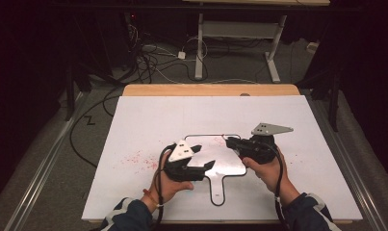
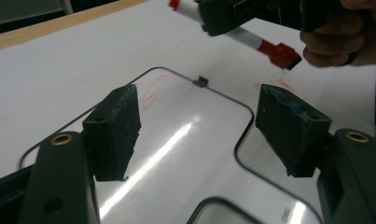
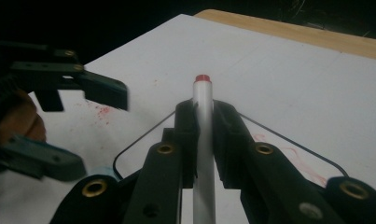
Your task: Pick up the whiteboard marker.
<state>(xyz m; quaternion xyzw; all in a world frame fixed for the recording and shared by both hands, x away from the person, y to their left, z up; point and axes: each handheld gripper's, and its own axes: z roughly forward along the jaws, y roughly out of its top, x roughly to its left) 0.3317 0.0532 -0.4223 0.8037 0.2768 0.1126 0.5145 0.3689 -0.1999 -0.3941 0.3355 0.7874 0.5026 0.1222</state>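
A: Marker (image 3: 204, 135) sits clamped between the two black jaws of the right gripper (image 3: 203, 112), its red end (image 3: 202, 78) poking out past the pads.

B: And from above?

A: The right gripper (image 1: 230, 141) hangs over the far right corner of the shiny metal board (image 1: 220, 166), which lies flat on the white table sheet (image 1: 148, 120). In the left gripper view the marker (image 2: 244, 38) crosses the top, white with red at both ends.

B: The left gripper (image 1: 204, 156)?

A: Jaws stand apart with nothing between them. It hovers over the board's left side, well apart from the marker.

B: Any marks?

A: Faint red scribbles (image 2: 153, 88) on the board near its far edge, and red specks (image 1: 141, 160) on the sheet to the left of the board.
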